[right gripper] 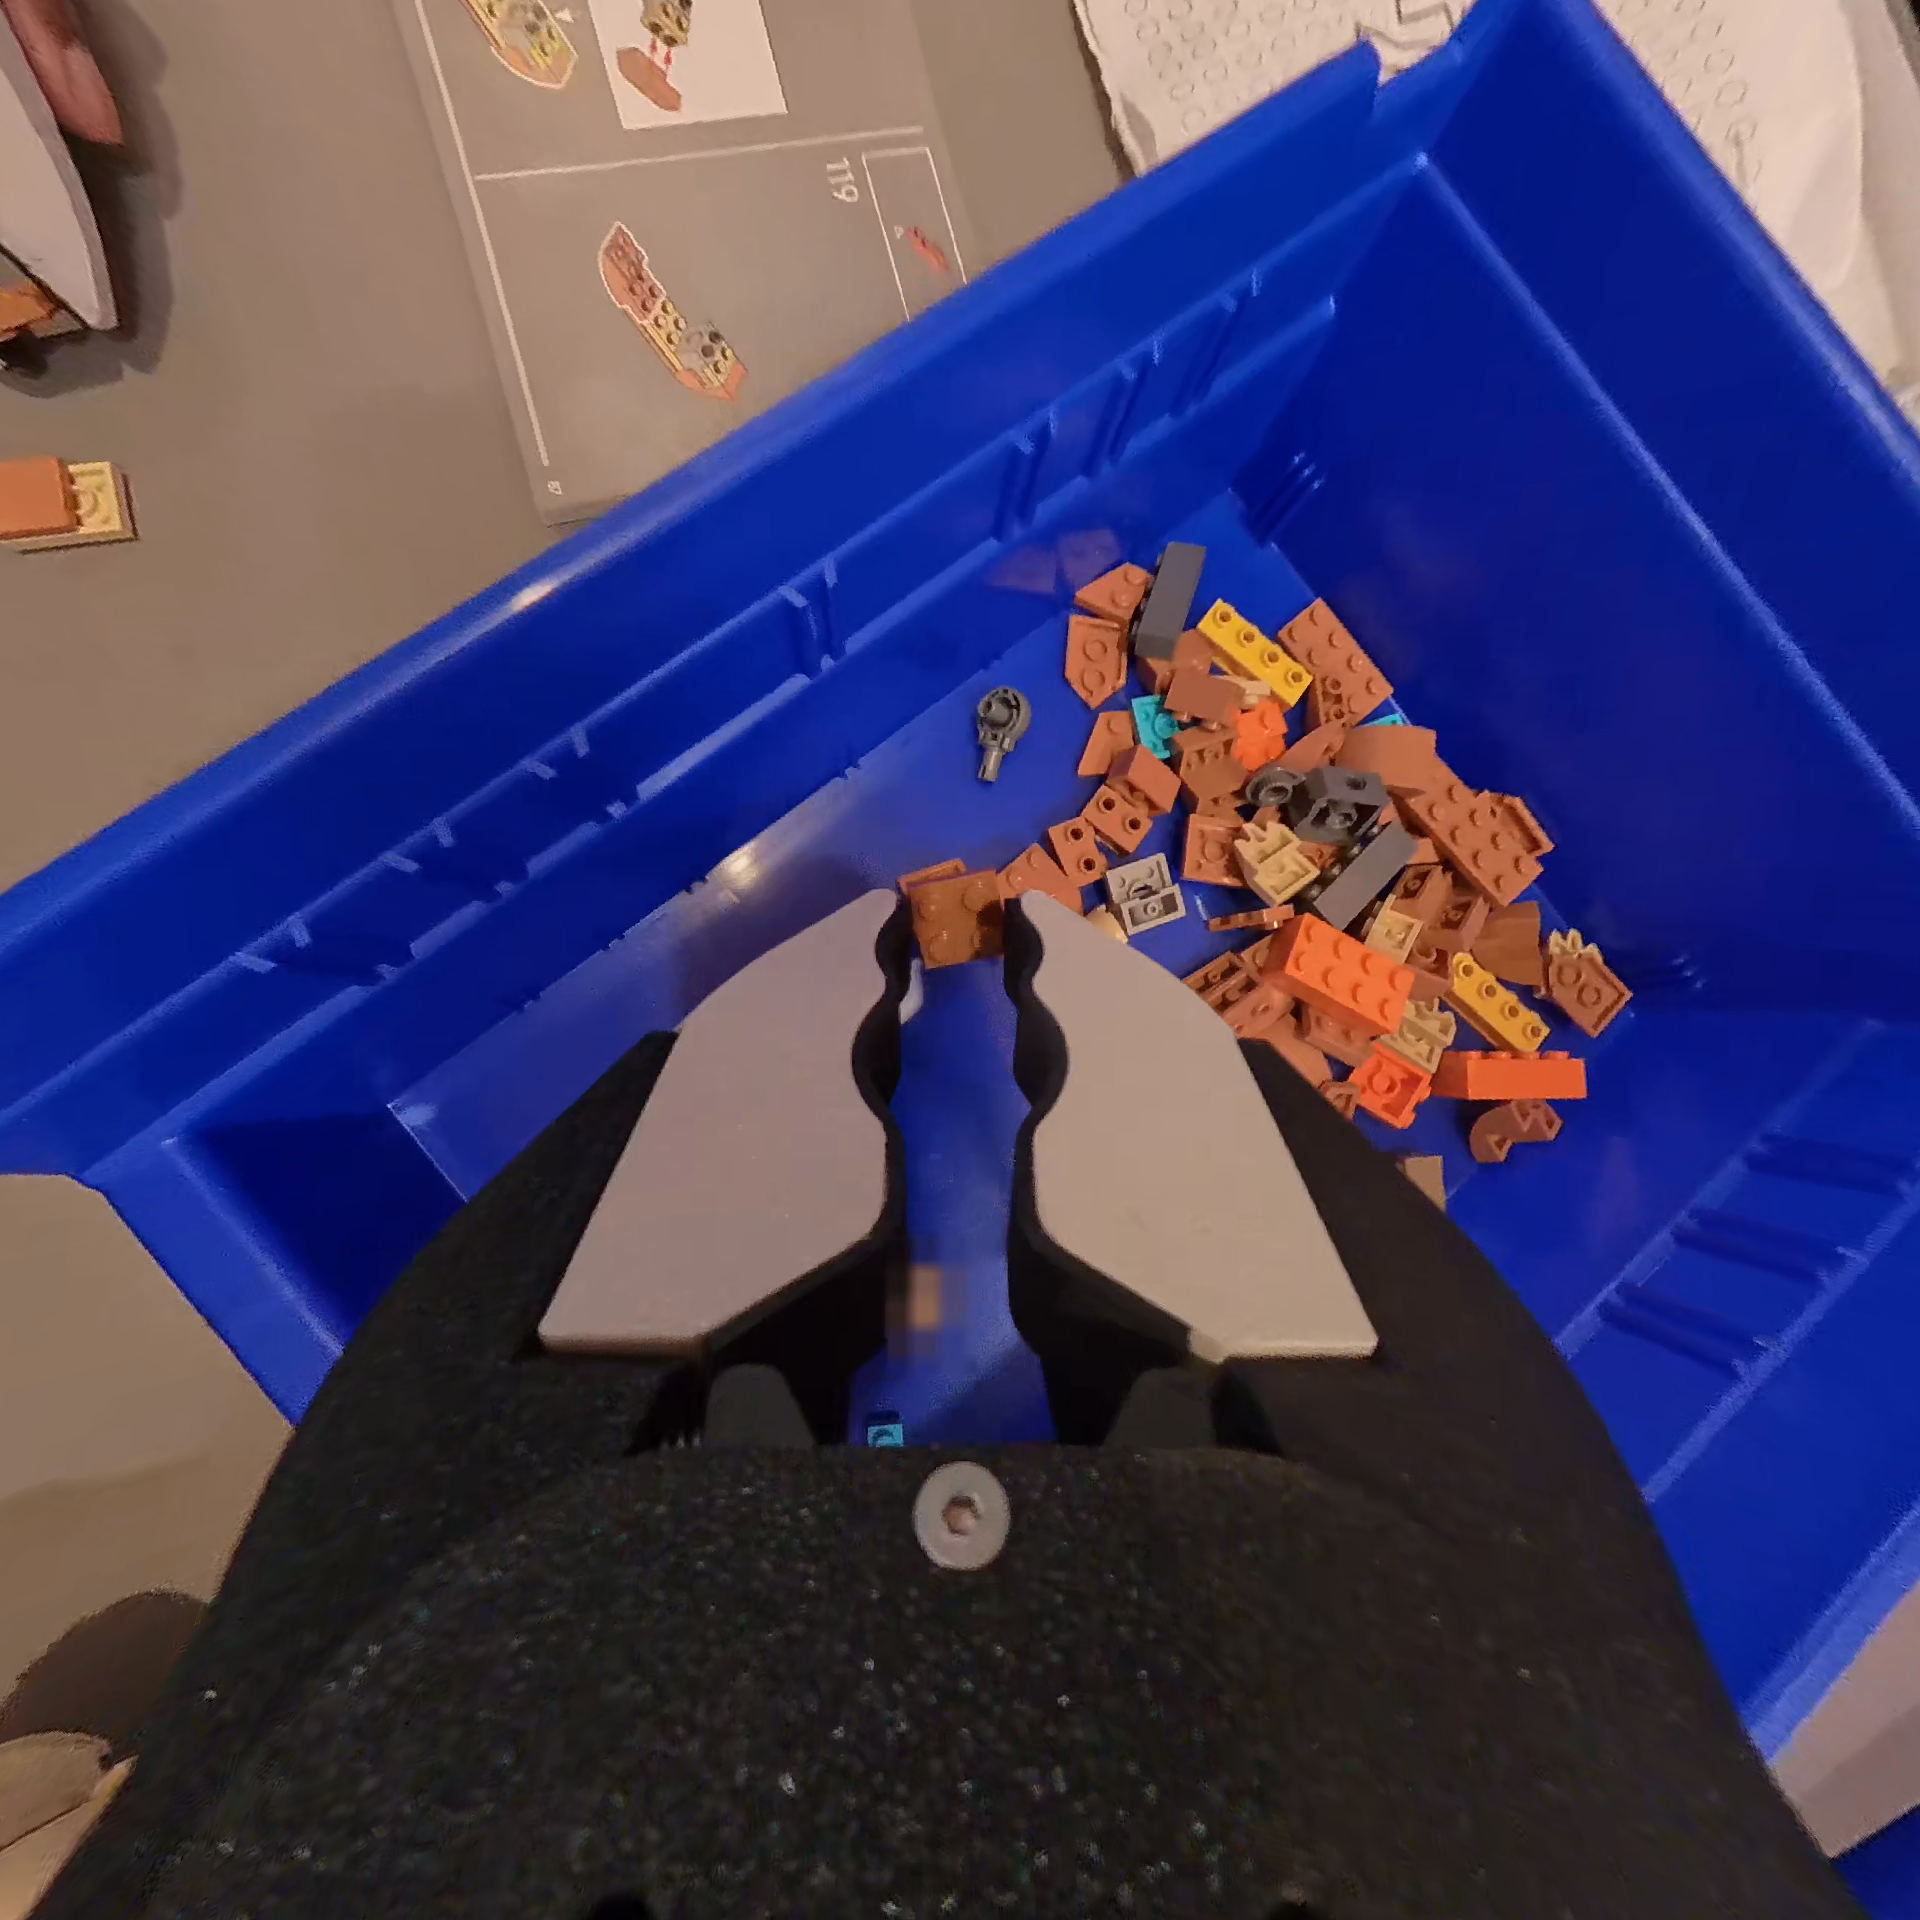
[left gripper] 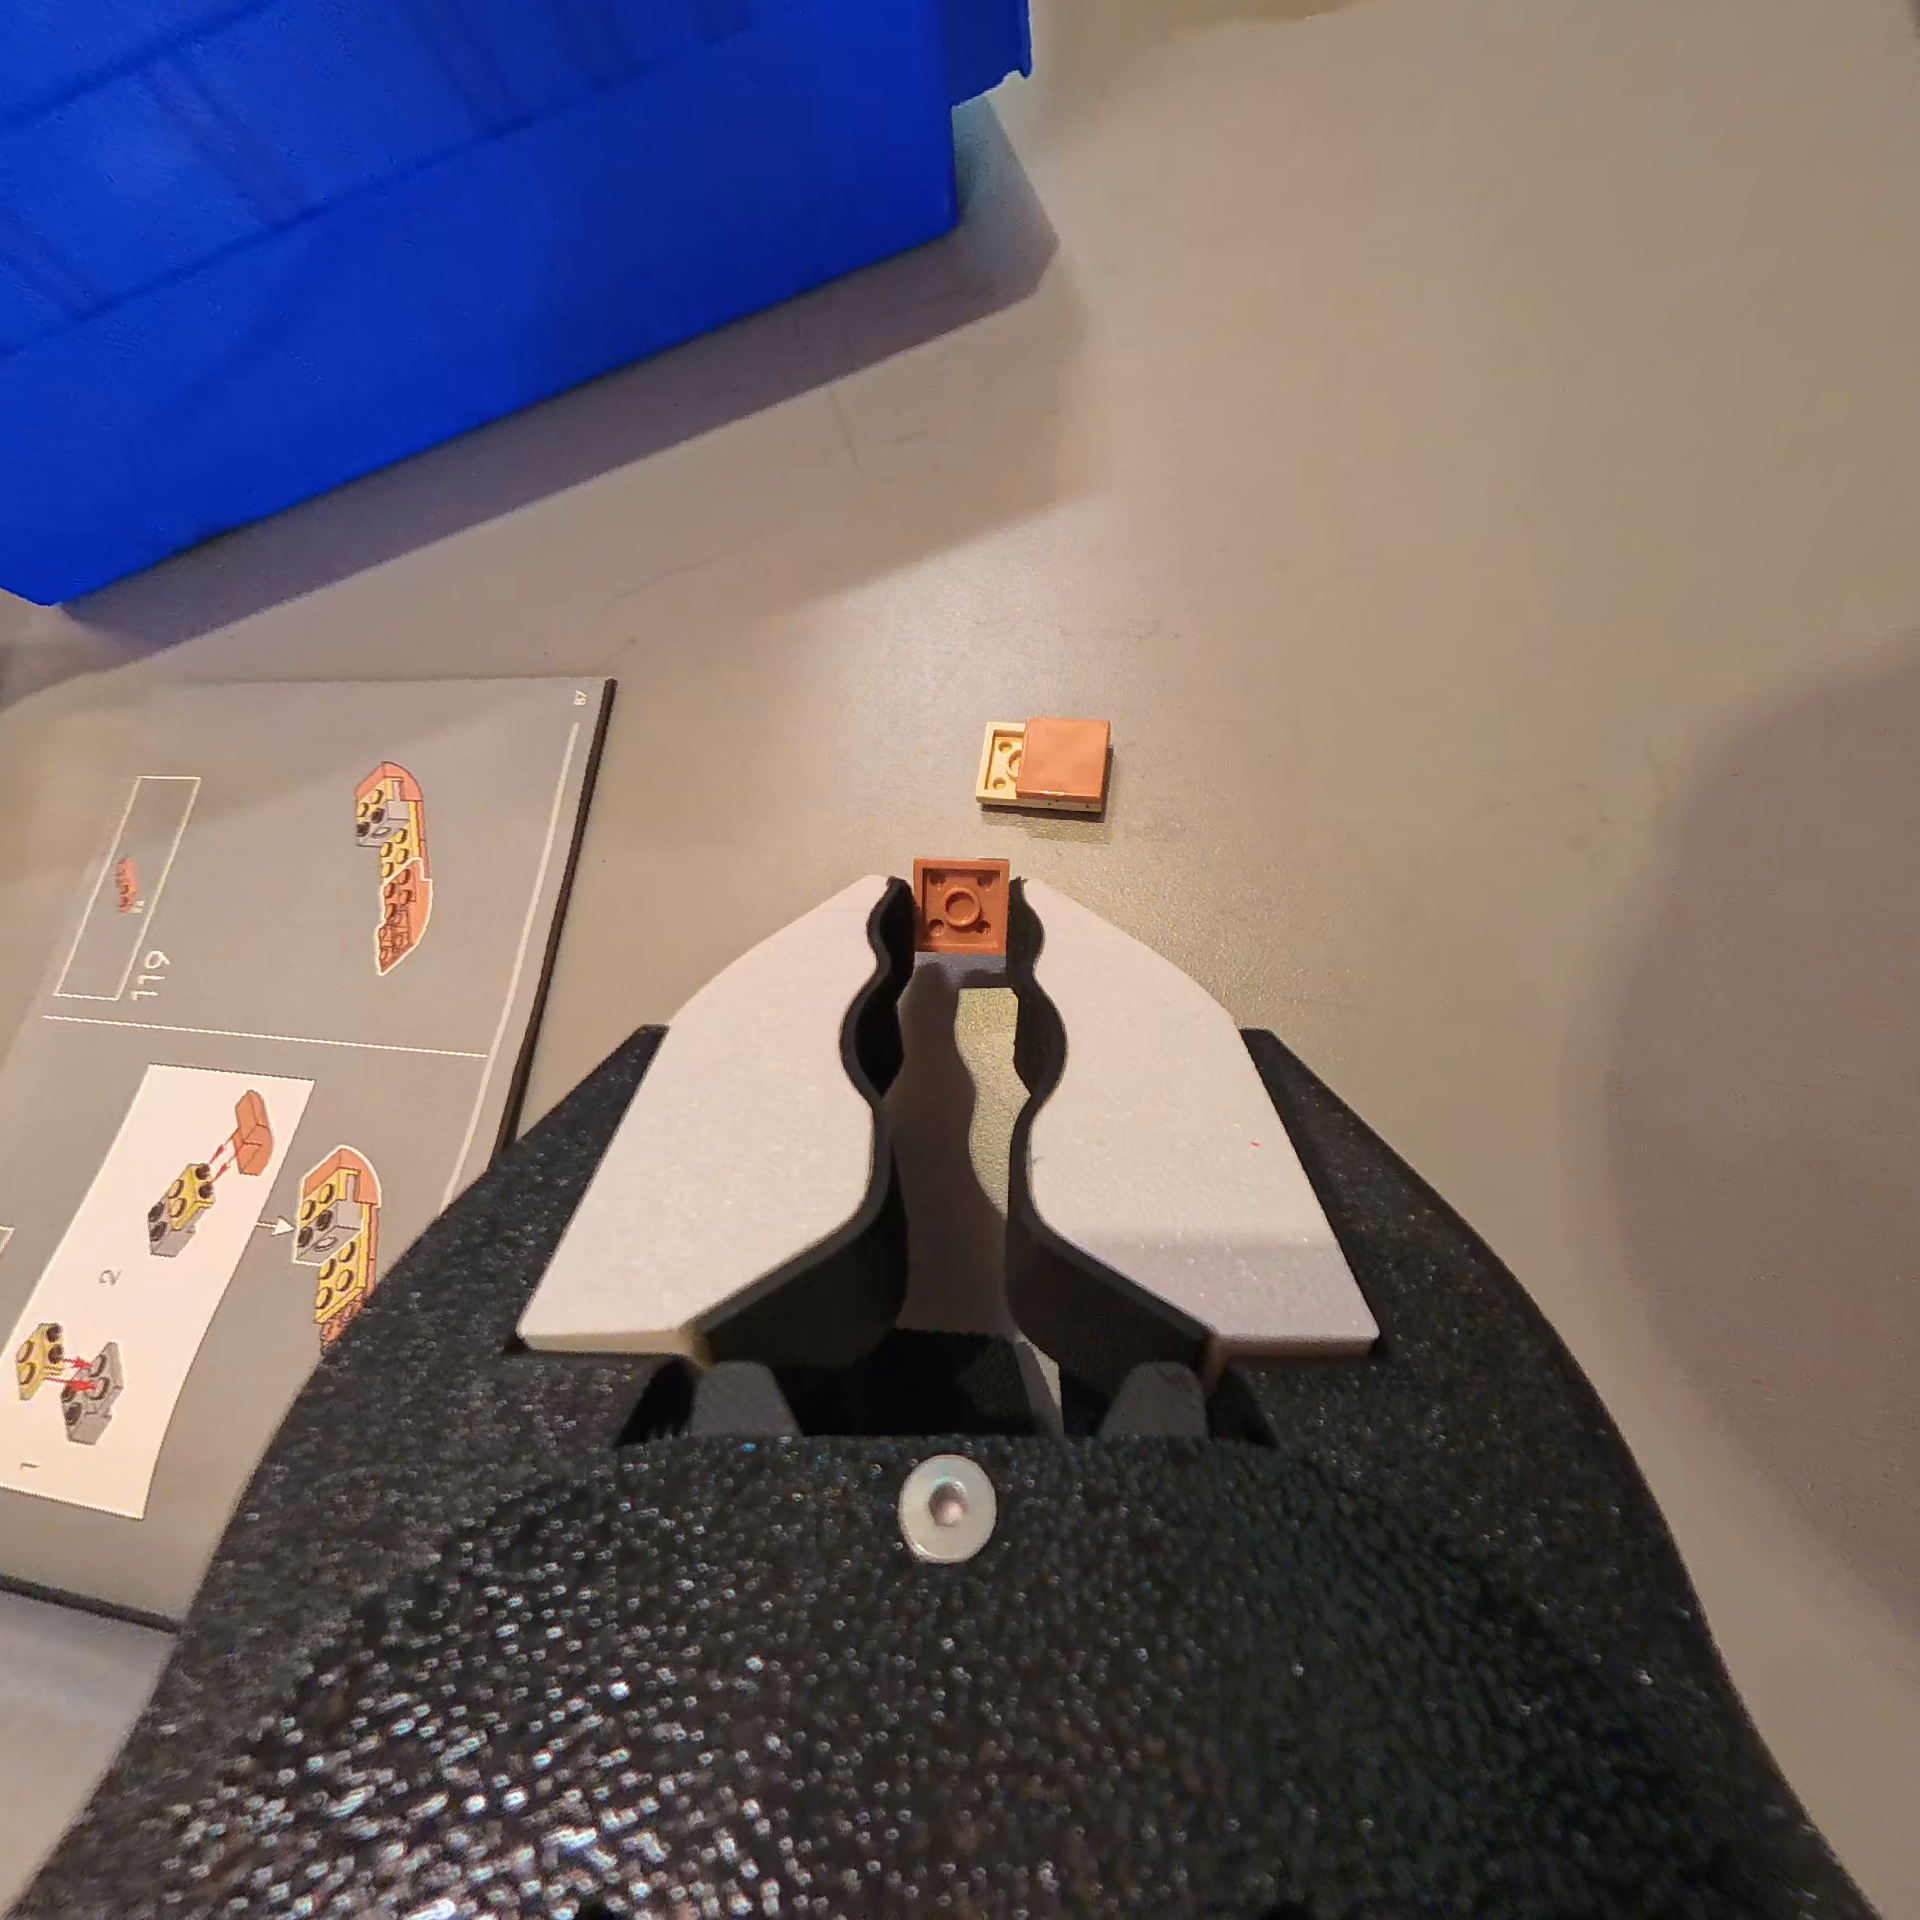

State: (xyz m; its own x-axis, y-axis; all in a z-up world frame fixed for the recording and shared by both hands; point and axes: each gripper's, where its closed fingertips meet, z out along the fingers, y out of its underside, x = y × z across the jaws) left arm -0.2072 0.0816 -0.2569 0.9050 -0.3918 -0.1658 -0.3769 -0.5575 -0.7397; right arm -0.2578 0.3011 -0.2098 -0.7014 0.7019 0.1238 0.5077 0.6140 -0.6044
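My left gripper [left gripper: 960, 906] is shut on a small brown square plate [left gripper: 961, 907], its underside facing the camera, held above the grey table [left gripper: 1455, 520]. Just beyond it on the table lies a tan plate with a brown smooth tile on top [left gripper: 1047, 767]; it also shows in the right wrist view [right gripper: 62, 501]. My right gripper [right gripper: 956, 920] is inside the blue bin [right gripper: 1558, 416], shut on a brown studded plate [right gripper: 954, 916] at the edge of a heap of loose bricks [right gripper: 1330, 831].
An open instruction booklet [left gripper: 312, 1039] lies left of the left gripper and also shows in the right wrist view [right gripper: 707, 260]. The blue bin [left gripper: 416, 260] stands behind it. A small dark grey pin piece [right gripper: 1001, 727] lies apart in the bin. White bubble wrap [right gripper: 1247, 73] sits past the bin. Spacing between my two grippers at the tips: around 25 cm.
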